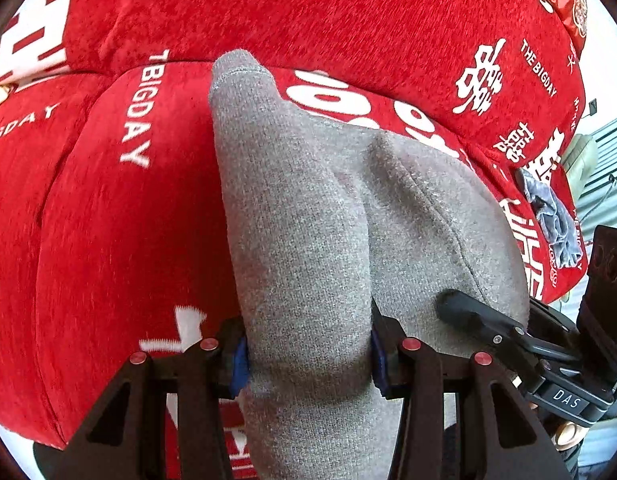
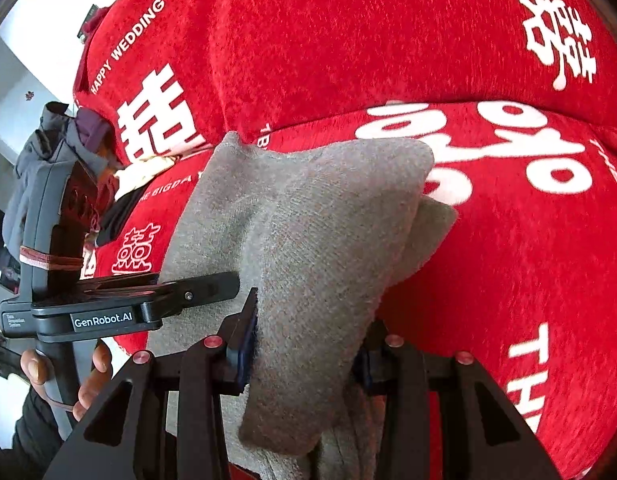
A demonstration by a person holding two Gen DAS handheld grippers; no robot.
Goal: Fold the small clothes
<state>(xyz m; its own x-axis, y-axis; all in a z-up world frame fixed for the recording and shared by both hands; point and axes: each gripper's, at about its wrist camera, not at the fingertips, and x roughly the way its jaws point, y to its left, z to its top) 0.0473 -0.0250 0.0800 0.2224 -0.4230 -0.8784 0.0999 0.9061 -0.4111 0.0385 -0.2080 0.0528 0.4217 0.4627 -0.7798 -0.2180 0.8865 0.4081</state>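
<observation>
A grey knitted garment (image 1: pixel 304 216) hangs bunched over a red sofa cover. My left gripper (image 1: pixel 308 356) is shut on a thick fold of it, blue pads pressing both sides. In the right wrist view the same grey garment (image 2: pixel 304 232) is pinched by my right gripper (image 2: pixel 304 354), also shut on a fold. The right gripper's finger (image 1: pixel 468 314) shows at the lower right of the left wrist view, resting against the cloth. The left gripper's body (image 2: pixel 108 312) sits at the left of the right wrist view, held by a hand (image 2: pixel 88 376).
Red plush sofa cover (image 1: pixel 348 12) with white lettering fills both views. A small blue-grey cloth (image 1: pixel 552 220) lies on the sofa's right end. Dark clothes (image 2: pixel 48 148) hang at the far left, with pale cloth (image 2: pixel 148 172) on the seat.
</observation>
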